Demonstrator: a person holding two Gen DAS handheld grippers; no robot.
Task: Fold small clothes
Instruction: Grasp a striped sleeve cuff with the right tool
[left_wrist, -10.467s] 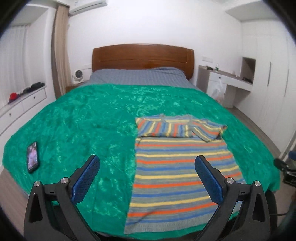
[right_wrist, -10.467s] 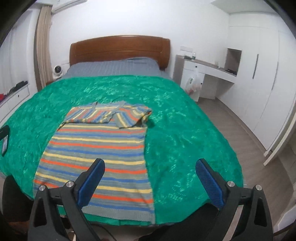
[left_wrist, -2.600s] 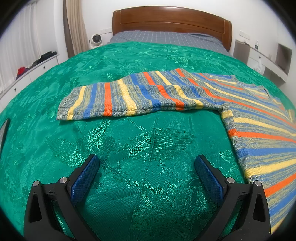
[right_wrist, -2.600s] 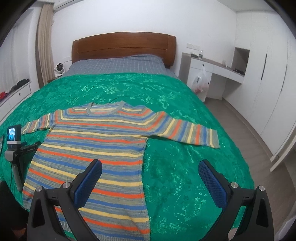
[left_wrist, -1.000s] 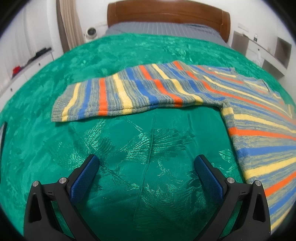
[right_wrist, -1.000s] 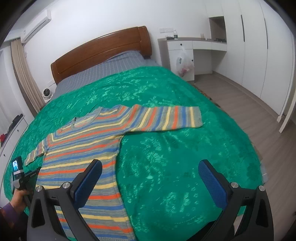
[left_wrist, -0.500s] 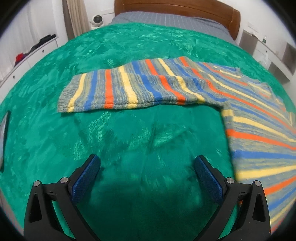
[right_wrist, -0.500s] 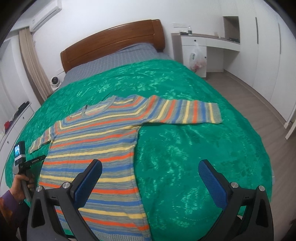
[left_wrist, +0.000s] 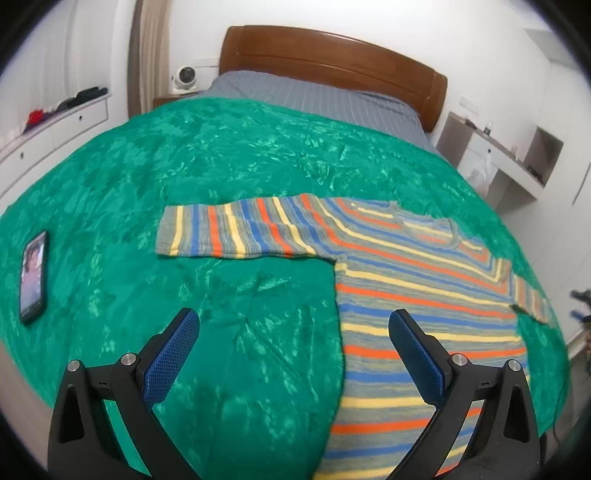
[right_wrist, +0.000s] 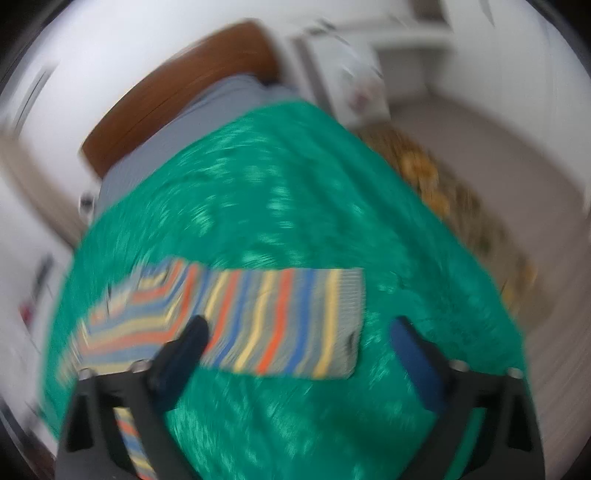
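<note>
Sweater (left_wrist: 406, 280) stripes run across the green bedspread (left_wrist: 221, 177), the garment lying flat with both sleeves spread out sideways. Left of the sweater rests a phone (left_wrist: 34, 277). Above the bedspread just beside the sweater's body, the left gripper (left_wrist: 293, 354) hovers with its 2 fingers wide apart and empty. Over the other sleeve (right_wrist: 288, 321), the right gripper (right_wrist: 299, 343) is closing, seemingly touching nothing, though that view is blurred.

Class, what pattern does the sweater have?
Sweater: orange, yellow, blue and grey stripes; clearest in the left wrist view.
</note>
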